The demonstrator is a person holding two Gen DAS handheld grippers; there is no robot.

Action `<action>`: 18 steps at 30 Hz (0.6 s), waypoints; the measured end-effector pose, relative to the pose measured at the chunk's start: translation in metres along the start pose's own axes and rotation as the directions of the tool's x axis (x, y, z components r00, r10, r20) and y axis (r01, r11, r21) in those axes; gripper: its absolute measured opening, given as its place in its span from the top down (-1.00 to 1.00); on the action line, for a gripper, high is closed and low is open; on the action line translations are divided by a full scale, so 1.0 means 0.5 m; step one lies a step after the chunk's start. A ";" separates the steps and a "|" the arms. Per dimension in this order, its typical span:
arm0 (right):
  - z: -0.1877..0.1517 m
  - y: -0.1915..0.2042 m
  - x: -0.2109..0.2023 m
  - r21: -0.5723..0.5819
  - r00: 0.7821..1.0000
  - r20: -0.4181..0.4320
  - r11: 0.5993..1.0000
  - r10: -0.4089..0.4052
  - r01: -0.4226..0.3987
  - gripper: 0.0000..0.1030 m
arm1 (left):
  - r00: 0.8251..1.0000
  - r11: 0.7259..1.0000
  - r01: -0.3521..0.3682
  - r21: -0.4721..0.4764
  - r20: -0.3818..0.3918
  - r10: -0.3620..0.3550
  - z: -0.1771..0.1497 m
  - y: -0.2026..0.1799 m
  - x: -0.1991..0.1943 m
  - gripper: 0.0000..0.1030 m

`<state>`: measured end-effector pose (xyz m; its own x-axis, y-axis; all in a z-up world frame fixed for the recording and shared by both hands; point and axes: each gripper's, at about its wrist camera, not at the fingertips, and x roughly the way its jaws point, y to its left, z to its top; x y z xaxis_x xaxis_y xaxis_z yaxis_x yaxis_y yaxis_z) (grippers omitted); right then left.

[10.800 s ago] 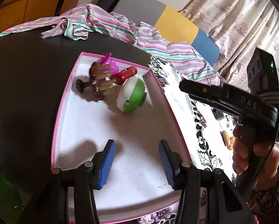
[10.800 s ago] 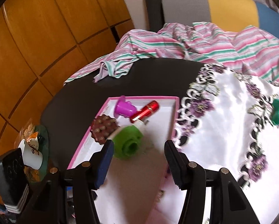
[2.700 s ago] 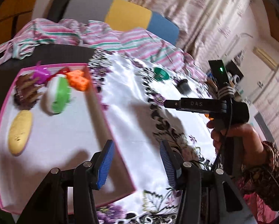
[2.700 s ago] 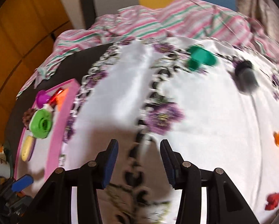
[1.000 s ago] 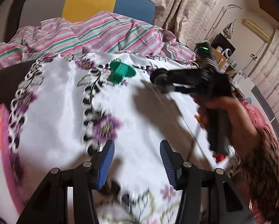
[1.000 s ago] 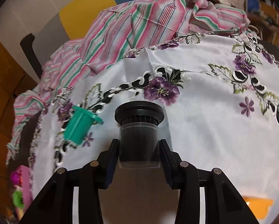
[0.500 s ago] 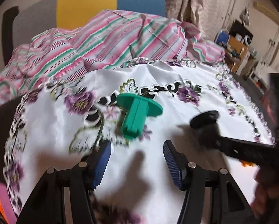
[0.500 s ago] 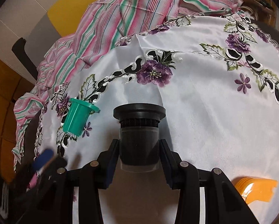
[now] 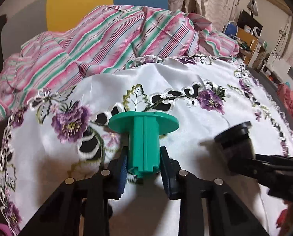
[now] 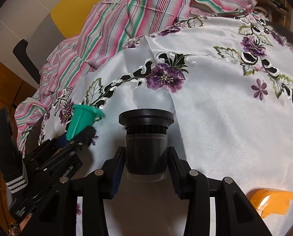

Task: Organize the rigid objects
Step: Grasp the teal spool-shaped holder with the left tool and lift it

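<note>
My left gripper [image 9: 144,165] is shut on a green plastic spool [image 9: 143,137] with a round flange, just above the white embroidered tablecloth [image 9: 195,133]. My right gripper [image 10: 146,163] is shut on a black cylindrical cap [image 10: 146,139] with a wide rim. In the left wrist view the black cap [image 9: 234,139] and right gripper are at the right. In the right wrist view the green spool [image 10: 81,120] and left gripper [image 10: 75,135] are at the left.
A striped pink and green cloth [image 9: 111,35] is bunched behind the tablecloth, before a yellow and blue chair back [image 9: 107,0]. An orange plastic piece [image 10: 270,200] lies on the tablecloth at the right wrist view's lower right. Shelves and clutter stand far right.
My left gripper moved forward to the green spool and closed on it. My right gripper stays shut on the black cap, which has barely moved.
</note>
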<state>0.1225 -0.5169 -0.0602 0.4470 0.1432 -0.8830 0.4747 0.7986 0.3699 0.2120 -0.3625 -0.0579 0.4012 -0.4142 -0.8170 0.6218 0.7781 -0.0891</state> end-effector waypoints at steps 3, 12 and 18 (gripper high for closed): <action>-0.004 -0.005 0.008 0.012 1.000 -0.010 1.000 0.004 -0.004 0.16 | 1.000 1.000 -0.005 -0.021 0.015 0.005 -0.020 0.003 -0.023 0.43; -0.012 0.011 0.004 -0.058 0.999 0.019 0.997 -0.050 0.051 0.17 | 0.998 0.994 0.047 -0.100 0.040 -0.043 -0.124 0.015 -0.119 0.43; -0.025 0.022 -0.008 -0.099 0.997 0.035 0.993 -0.064 0.067 0.17 | 0.996 0.987 0.080 -0.138 0.060 -0.072 -0.186 0.020 -0.185 0.44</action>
<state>0.1164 -0.5014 -0.0561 0.4418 0.0715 -0.8943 0.4260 0.8606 0.2793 0.1185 -0.2725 -0.0362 0.3950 -0.4969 -0.7727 0.5532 0.8002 -0.2318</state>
